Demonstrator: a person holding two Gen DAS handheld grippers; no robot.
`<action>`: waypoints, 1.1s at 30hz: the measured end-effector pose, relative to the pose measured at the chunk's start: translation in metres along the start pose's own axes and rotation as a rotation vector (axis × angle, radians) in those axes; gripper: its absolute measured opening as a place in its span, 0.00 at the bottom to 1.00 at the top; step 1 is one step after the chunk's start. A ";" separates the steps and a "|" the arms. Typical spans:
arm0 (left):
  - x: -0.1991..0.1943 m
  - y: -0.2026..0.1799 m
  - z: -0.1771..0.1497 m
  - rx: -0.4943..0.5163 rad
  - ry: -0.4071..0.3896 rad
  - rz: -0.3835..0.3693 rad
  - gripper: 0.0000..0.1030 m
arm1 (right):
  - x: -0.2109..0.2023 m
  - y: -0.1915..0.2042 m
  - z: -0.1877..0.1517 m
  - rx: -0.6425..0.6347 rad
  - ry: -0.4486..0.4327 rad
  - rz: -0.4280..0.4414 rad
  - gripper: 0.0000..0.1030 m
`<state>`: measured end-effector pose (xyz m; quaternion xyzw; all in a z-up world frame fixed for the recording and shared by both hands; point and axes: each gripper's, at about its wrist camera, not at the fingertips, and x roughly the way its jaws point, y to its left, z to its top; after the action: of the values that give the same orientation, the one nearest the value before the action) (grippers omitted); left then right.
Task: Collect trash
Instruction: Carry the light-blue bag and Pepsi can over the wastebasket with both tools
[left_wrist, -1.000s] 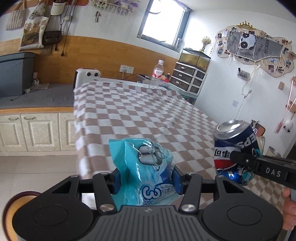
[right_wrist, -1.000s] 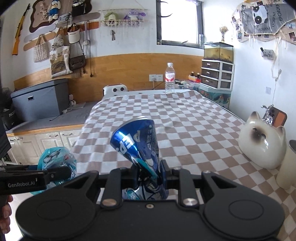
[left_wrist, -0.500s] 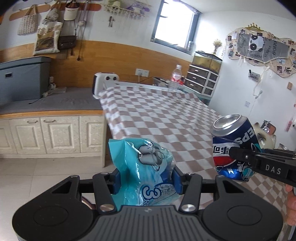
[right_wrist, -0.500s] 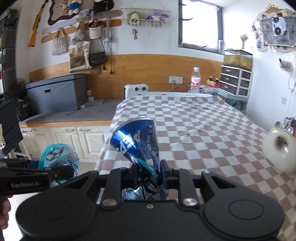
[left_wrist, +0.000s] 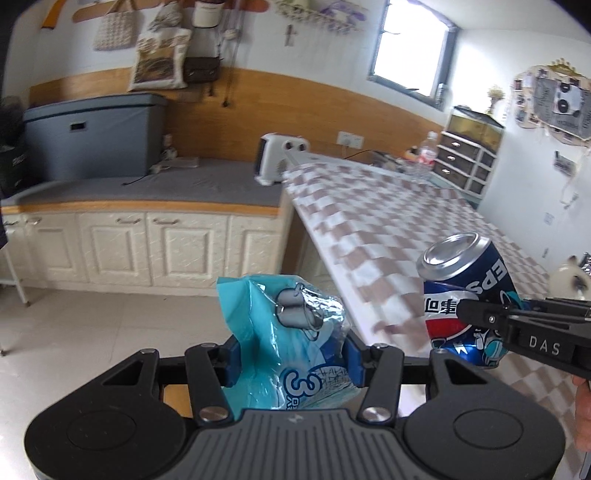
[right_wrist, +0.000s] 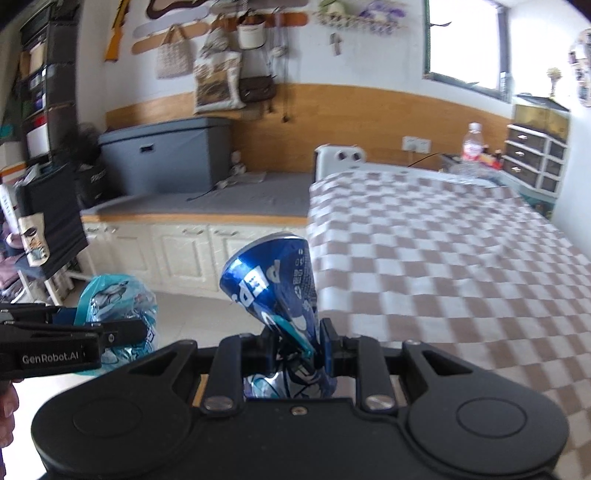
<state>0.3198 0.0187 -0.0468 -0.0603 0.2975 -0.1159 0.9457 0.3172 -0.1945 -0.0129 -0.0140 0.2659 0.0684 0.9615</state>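
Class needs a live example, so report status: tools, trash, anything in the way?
Left tool shut on wrapper. Right tool shut on can, which is crushed. Both held up beside table; no bin in view.

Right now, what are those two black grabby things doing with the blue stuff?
A person is picking up trash. The left tongs are shut on a crinkly light-blue plastic wrapper. The right tongs are shut on a crushed blue Pepsi can. Both are held up in the air, beside the brown-and-white checkered table.
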 end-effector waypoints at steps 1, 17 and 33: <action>0.001 0.006 -0.001 -0.005 0.006 0.007 0.52 | 0.007 0.008 0.000 -0.006 0.011 0.012 0.23; 0.044 0.095 -0.031 -0.092 0.157 0.107 0.52 | 0.110 0.095 -0.017 -0.084 0.239 0.143 0.23; 0.139 0.127 -0.079 -0.093 0.441 0.148 0.52 | 0.220 0.115 -0.062 -0.108 0.547 0.203 0.24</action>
<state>0.4078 0.1024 -0.2110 -0.0552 0.5055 -0.0427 0.8600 0.4564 -0.0571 -0.1779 -0.0563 0.5110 0.1719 0.8404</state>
